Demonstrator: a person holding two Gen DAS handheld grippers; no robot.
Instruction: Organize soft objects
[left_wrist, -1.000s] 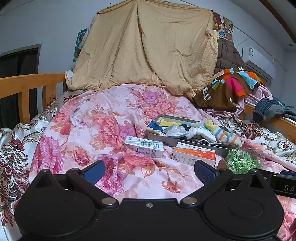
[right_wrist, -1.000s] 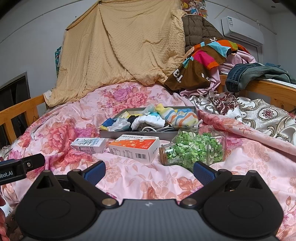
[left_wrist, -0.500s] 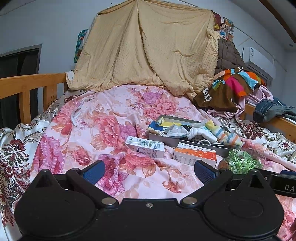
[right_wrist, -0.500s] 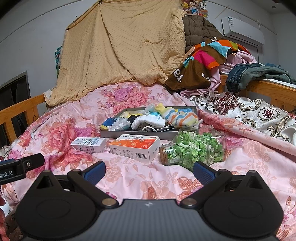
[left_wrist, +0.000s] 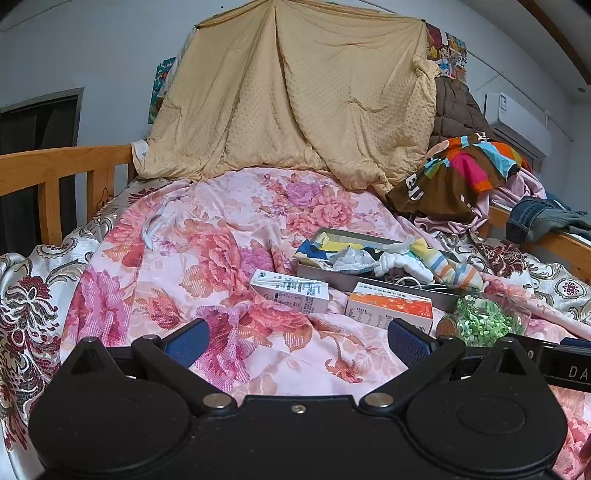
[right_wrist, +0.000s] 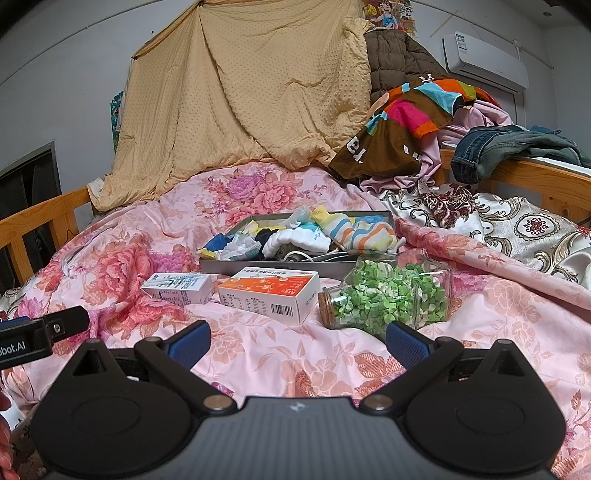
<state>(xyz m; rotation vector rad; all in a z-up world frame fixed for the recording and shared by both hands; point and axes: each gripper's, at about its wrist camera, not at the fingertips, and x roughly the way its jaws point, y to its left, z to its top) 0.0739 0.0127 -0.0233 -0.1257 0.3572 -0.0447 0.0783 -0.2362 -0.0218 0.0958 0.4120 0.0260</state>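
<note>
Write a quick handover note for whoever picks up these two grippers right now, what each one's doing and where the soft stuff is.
Left gripper: jaws open, empty, above the floral quilt.
Right gripper: jaws open, empty, facing the jar of green bits, which lies on its side.
The socks are heaped loose in the grey tray, some spilling over its rim.
In front of the tray: white box, orange box.
Done: nothing visibly sorted.
Left: likely all the sock sorting.
</note>
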